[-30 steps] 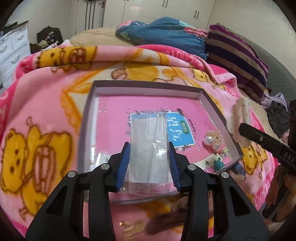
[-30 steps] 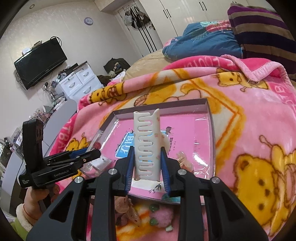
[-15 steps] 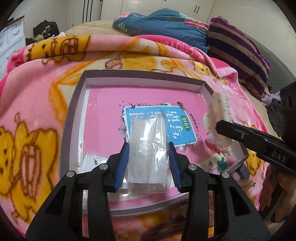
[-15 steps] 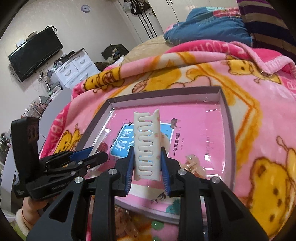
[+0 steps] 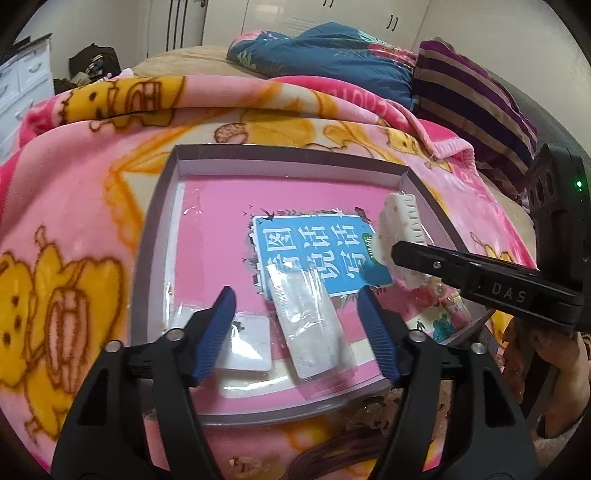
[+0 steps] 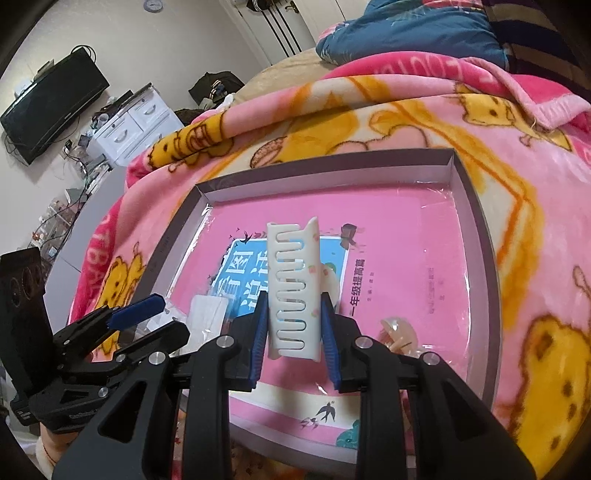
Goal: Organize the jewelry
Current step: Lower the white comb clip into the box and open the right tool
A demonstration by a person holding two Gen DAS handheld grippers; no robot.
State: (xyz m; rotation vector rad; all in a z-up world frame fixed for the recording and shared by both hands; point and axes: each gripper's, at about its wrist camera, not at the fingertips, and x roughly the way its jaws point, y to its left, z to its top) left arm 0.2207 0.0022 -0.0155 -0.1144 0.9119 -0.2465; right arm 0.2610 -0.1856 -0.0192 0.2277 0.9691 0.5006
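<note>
Clear plastic sachet (image 5: 314, 325) lies in shallow grey-walled tray (image 5: 288, 153) at 6 o'clock; our left gripper (image 5: 299, 332) just spread, released. Our right gripper (image 6: 293, 332) pinches cream toothed hair claw (image 6: 293, 284) over tray centre, not placed. Loose pieces remain outside near rim.

A home bedroom: a bed spread with a pink cartoon-bear blanket (image 6: 424, 122), a striped pillow (image 5: 476, 107), white wardrobe doors (image 5: 321, 14), a white chest of drawers (image 6: 136, 125), a wall-mounted television (image 6: 51, 107) and a wall clock (image 6: 151, 4).
</note>
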